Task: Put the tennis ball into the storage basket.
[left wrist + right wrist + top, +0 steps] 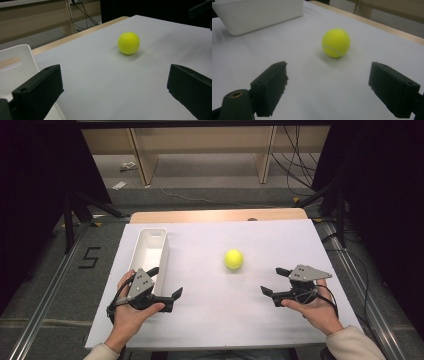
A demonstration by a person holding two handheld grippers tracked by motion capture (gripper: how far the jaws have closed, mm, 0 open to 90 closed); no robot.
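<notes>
A yellow tennis ball (pixel 233 259) is lying on the white table sheet (pixel 210 305), a little right of the middle of the high view. It is sitting free, and nothing is touching it.

The right gripper (pixel 274 281) is waiting in the lower right of this view, below and to the right of the ball, near it but apart. Its jaws are spread wide and are gripping nothing. In the right gripper view the ball (pixel 336 42) is showing in the upper middle, between the lines of the two black jaws and beyond their tips.

The left gripper (pixel 165 281) is staying in the lower left of the high view, well apart from the ball, with jaws released too and nothing between them. In the left gripper view the ball (pixel 128 43) is appearing in the upper middle, far ahead of the jaws.

A white rectangular bin (pixel 142 251) is standing at the left, just beside the left gripper.
</notes>
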